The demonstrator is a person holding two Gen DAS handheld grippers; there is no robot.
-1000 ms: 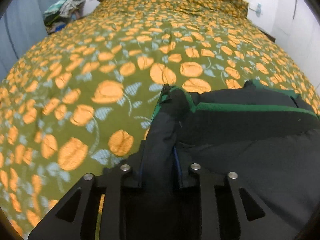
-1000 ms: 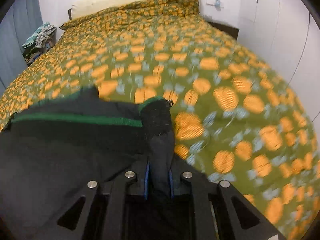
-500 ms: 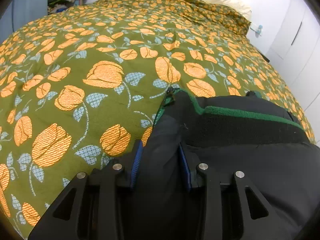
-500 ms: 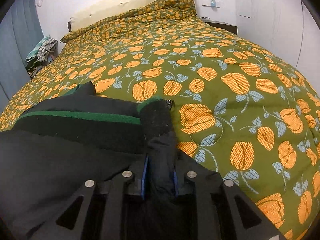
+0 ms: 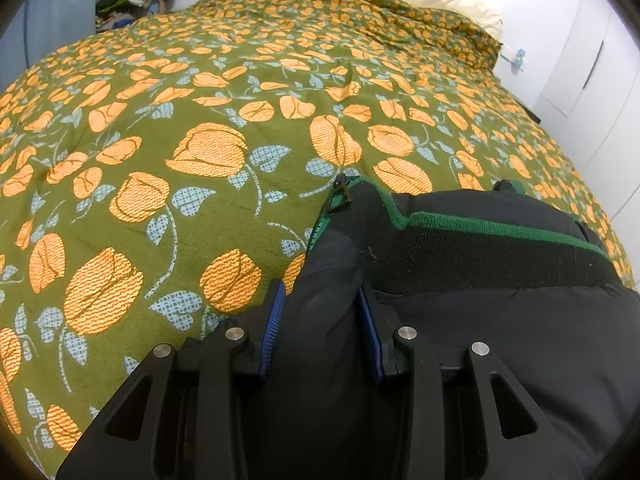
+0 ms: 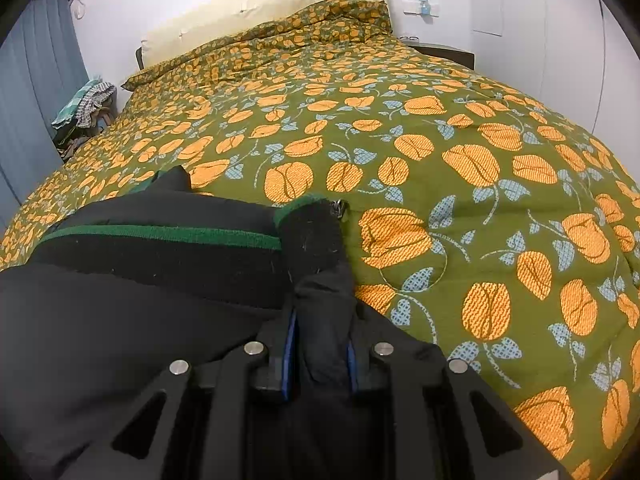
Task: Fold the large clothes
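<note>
A black jacket (image 5: 500, 320) with a green-edged knit hem lies on the bed near its front edge; it also shows in the right wrist view (image 6: 140, 292). My left gripper (image 5: 322, 324) holds the jacket's left corner between its blue pads, jaws spread fairly wide around the bunched fabric. My right gripper (image 6: 318, 344) holds the jacket's right corner in the same way. A zipper pull (image 5: 340, 184) sticks out at the left corner, and one shows at the right corner (image 6: 340, 208).
The bed has a green cover (image 5: 200, 120) with orange tulips. Cream pillows (image 6: 260, 4) lie at the head. A pile of clothes (image 6: 86, 108) sits at the far left. White wardrobe doors (image 5: 592, 80) stand to the right.
Both grippers have lowered the jacket onto the bed and moved forward. The left jaws have spread wider around the fabric.
</note>
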